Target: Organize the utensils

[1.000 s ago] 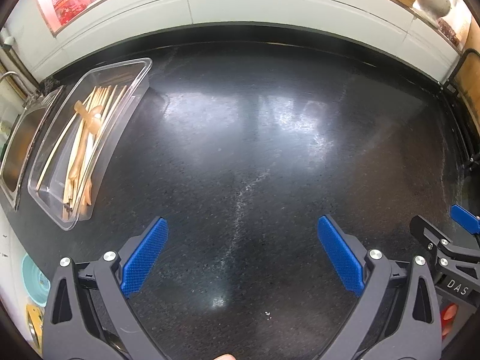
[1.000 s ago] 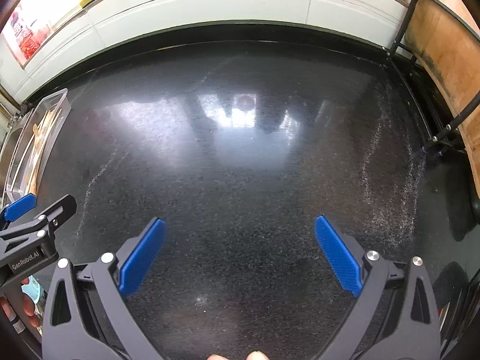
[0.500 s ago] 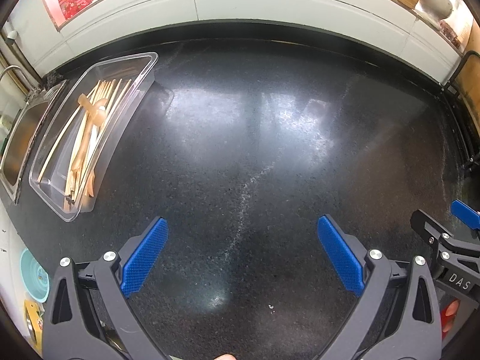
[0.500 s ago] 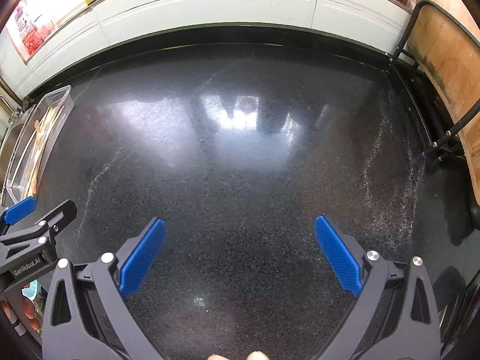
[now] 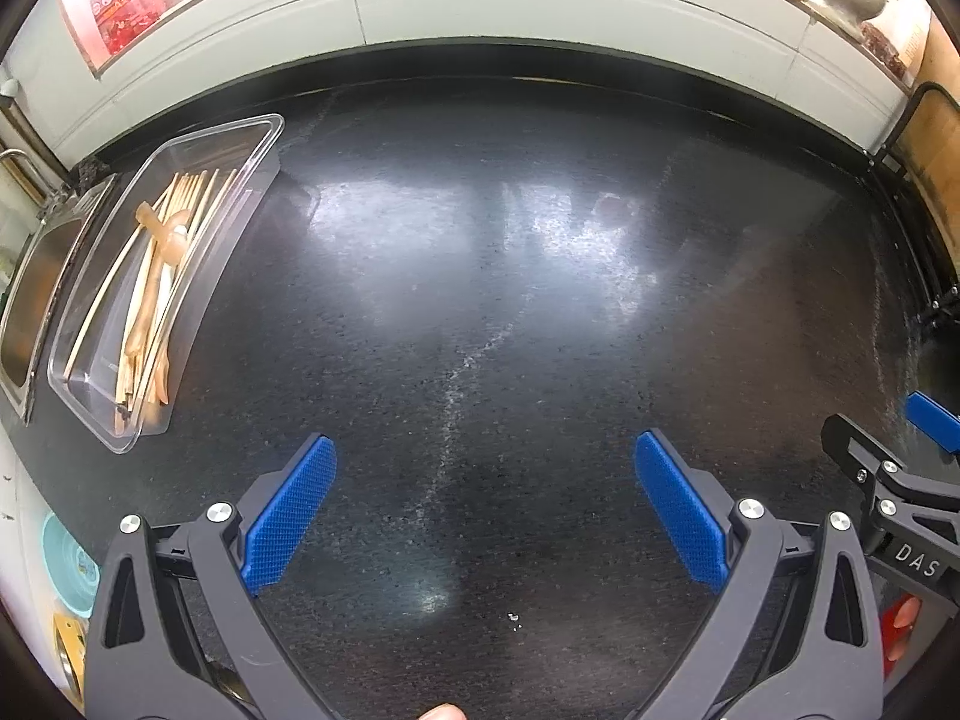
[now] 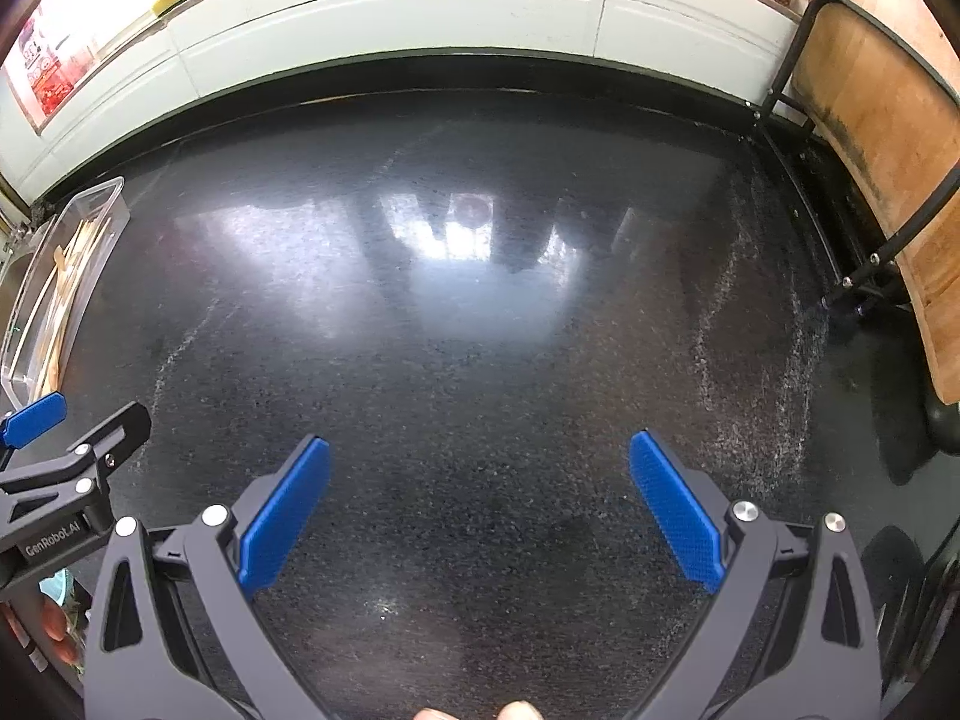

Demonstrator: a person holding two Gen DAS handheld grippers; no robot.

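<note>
A clear plastic tray (image 5: 252, 138) lies on the black counter at the far left and holds several wooden chopsticks and wooden spoons (image 5: 157, 276). It also shows at the left edge of the right wrist view (image 6: 90, 204). My left gripper (image 5: 483, 504) is open and empty above the bare counter, well right of the tray. My right gripper (image 6: 477, 504) is open and empty over the counter's middle. Each gripper shows at the edge of the other's view: the right one (image 5: 900, 468), the left one (image 6: 66, 450).
A steel sink (image 5: 30, 300) lies left of the tray. White tiled wall (image 5: 540, 6) runs along the back. A wooden cutting board in a black wire rack (image 6: 888, 138) stands at the right. A teal dish (image 5: 69, 558) sits below the counter's left edge.
Both views have shifted slightly, so the tray sits a little further right and lower in the left wrist view. Both grippers stay open and empty.
</note>
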